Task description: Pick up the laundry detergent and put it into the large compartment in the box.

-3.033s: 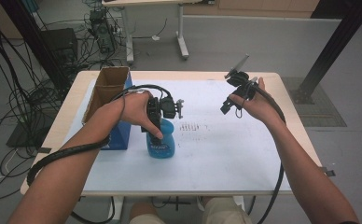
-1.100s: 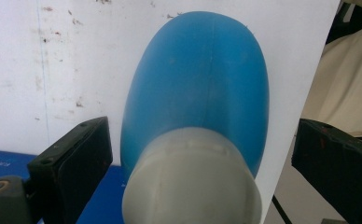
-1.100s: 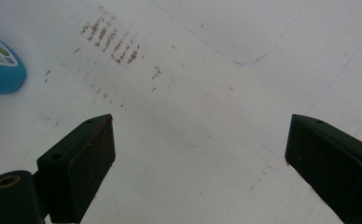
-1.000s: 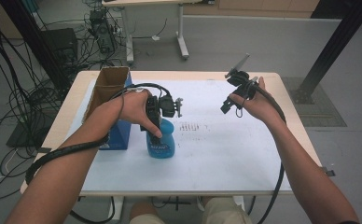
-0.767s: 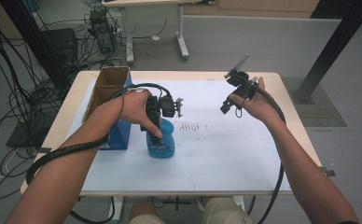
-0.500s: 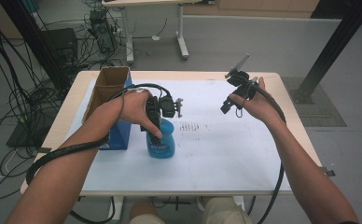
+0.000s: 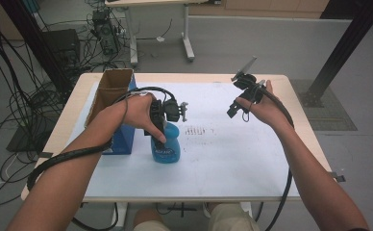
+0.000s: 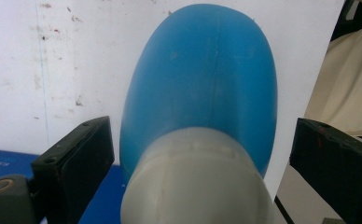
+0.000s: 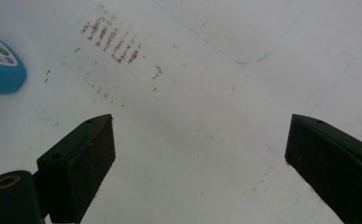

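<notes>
While the left gripper (image 8: pixel 195 158) gapes wide, the blue bottle (image 8: pixel 202 93) stands between its jaws — untouched.

Both grippers (image 7: pixel 167 111) (image 7: pixel 244 94) are black, each trailing a thick black cable. Their jaws are flat rectangular black pads, scuffed reddish, with a brass-ringed screw hole at seven o'clock. Forearms are bare; trousers are beige.

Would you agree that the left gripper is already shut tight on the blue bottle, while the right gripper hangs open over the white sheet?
Not quite: the left gripper is open. In the left gripper view its jaws stand apart on either side of the blue bottle without touching it. The right gripper does hang open over the white sheet.
</notes>
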The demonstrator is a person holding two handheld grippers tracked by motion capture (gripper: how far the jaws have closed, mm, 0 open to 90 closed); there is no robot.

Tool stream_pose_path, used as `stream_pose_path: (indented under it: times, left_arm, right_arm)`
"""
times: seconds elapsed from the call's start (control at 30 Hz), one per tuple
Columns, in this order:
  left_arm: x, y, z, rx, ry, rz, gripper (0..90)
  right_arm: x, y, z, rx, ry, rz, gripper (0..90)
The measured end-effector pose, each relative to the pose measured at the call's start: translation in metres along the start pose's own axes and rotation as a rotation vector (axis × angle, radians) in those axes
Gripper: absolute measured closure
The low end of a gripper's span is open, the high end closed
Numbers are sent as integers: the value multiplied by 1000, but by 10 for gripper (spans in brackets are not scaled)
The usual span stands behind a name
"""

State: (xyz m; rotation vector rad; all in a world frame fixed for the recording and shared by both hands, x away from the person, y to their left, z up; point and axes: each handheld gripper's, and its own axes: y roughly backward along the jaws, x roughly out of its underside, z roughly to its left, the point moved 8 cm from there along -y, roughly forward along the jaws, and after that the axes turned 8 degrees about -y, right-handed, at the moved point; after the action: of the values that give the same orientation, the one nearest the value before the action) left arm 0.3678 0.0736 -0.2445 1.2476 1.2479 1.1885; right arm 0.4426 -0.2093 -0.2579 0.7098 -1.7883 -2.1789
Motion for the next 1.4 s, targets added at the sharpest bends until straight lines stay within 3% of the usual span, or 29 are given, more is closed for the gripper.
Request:
stream_pose_path:
  times: [0.33, 0.8, 1.4]
  left_arm:
    - [0, -3, -1, -8, -6, 5, 106]
    - [-1, -2, 0, -22, -17, 5, 242]
    - [-3, -2, 2, -19, -30, 2, 350]
  right_arm:
    - [0, 1, 0, 1, -1, -2, 86]
    - [1, 0, -1, 2, -2, -4, 85]
    - [2, 0, -3, -1, -1, -5, 86]
